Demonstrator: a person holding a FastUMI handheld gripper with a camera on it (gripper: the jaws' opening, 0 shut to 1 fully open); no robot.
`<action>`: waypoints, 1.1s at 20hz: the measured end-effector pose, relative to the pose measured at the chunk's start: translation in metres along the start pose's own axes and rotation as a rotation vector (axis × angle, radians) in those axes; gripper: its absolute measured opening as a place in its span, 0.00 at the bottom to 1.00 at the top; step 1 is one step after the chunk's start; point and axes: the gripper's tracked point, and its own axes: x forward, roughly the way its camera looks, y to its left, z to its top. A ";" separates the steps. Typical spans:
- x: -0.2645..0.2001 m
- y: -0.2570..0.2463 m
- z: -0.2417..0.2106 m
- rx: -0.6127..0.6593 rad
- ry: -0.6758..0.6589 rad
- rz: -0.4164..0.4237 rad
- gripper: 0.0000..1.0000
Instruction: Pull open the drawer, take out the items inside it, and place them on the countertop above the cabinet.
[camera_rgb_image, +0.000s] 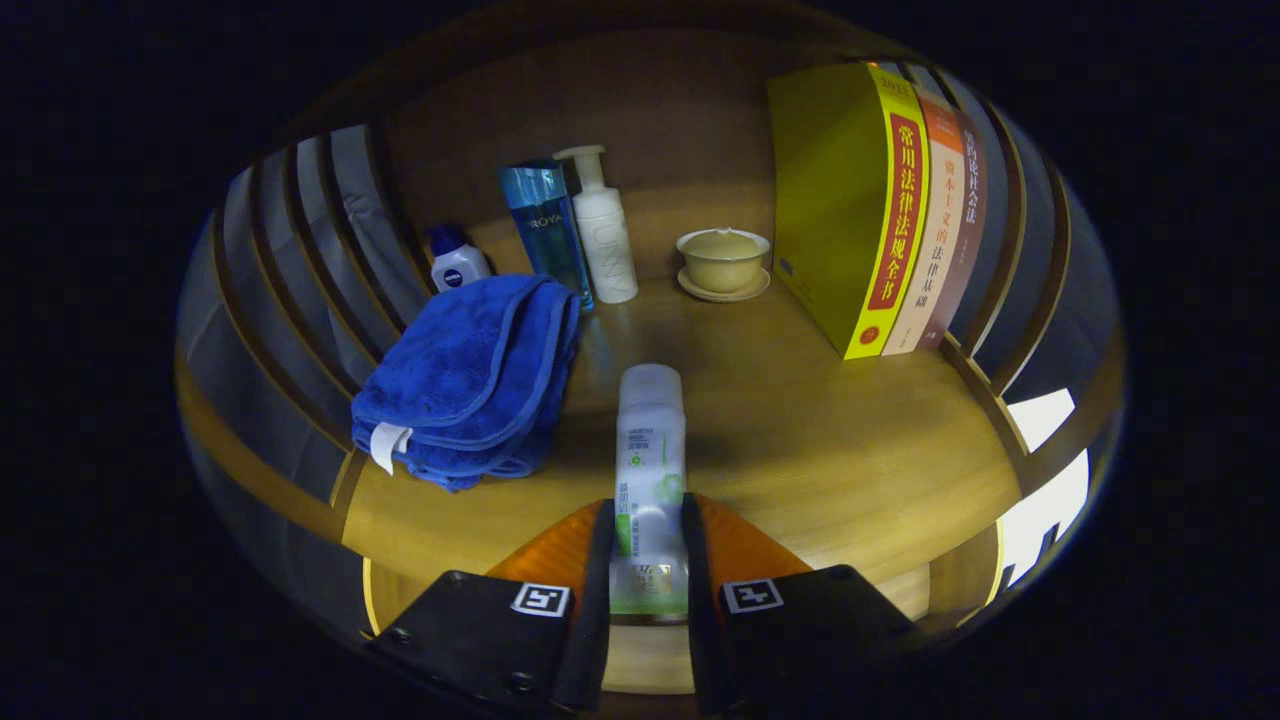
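A white bottle with green print (650, 470) lies lengthwise between my fingers, its clear cap pointing ahead. My gripper (648, 520) is shut on the bottle, both black fingers pressing its sides. It hangs just above the wooden countertop (830, 450), near the front edge. The drawer is hidden from this view.
A folded blue towel (470, 380) lies just left of the bottle. Beyond it stand a small blue-capped bottle (456, 262), a tall blue bottle (548, 230) and a white pump bottle (604, 230). A lidded cup on a saucer (723, 264) and upright books (880, 210) stand at the right.
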 end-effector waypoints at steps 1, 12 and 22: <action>0.004 0.001 0.005 -0.003 -0.029 -0.002 0.42; -0.012 -0.005 0.011 0.016 -0.119 -0.040 0.92; -0.174 0.044 0.015 -0.062 -0.586 0.063 0.99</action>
